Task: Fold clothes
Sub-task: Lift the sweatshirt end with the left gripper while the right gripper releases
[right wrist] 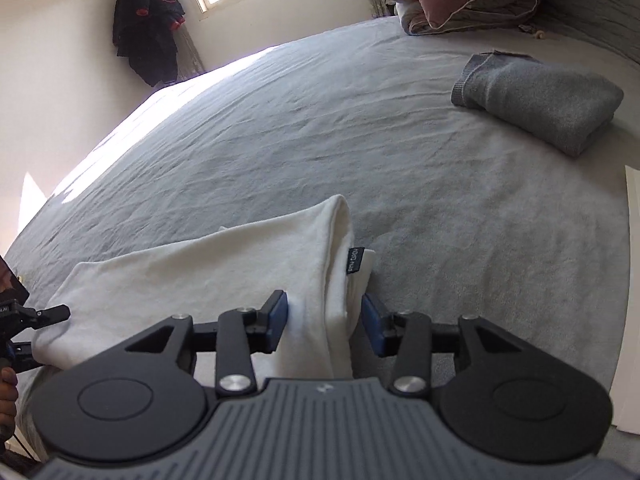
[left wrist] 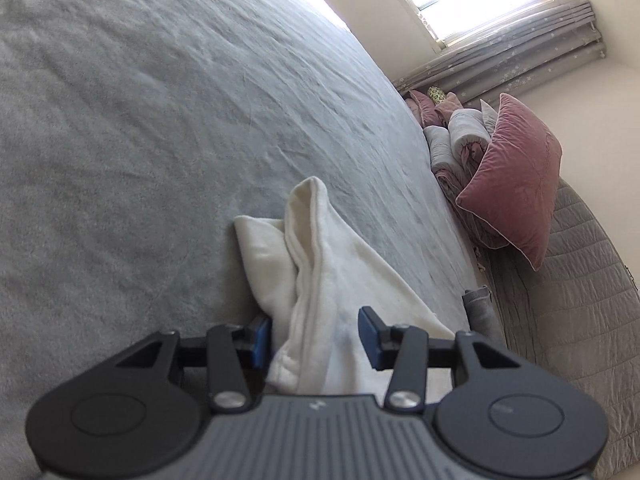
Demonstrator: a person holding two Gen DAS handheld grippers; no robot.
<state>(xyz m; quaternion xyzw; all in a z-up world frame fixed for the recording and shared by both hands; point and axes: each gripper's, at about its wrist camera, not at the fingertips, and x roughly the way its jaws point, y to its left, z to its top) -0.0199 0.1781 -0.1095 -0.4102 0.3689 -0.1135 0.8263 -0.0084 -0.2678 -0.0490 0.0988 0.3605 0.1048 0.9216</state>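
Note:
A white garment lies folded on the grey bed sheet, with a small black label at its right edge. My right gripper is open, its blue pads either side of the garment's right folded end. My left gripper is open too, its pads either side of the garment's other end. The left gripper also shows at the left edge of the right wrist view.
A folded grey garment lies on the bed to the right. Pink cushions and rolled bedding sit at the bed's head. A dark jacket hangs on the wall by the window. A white sheet-like object lies at the right edge.

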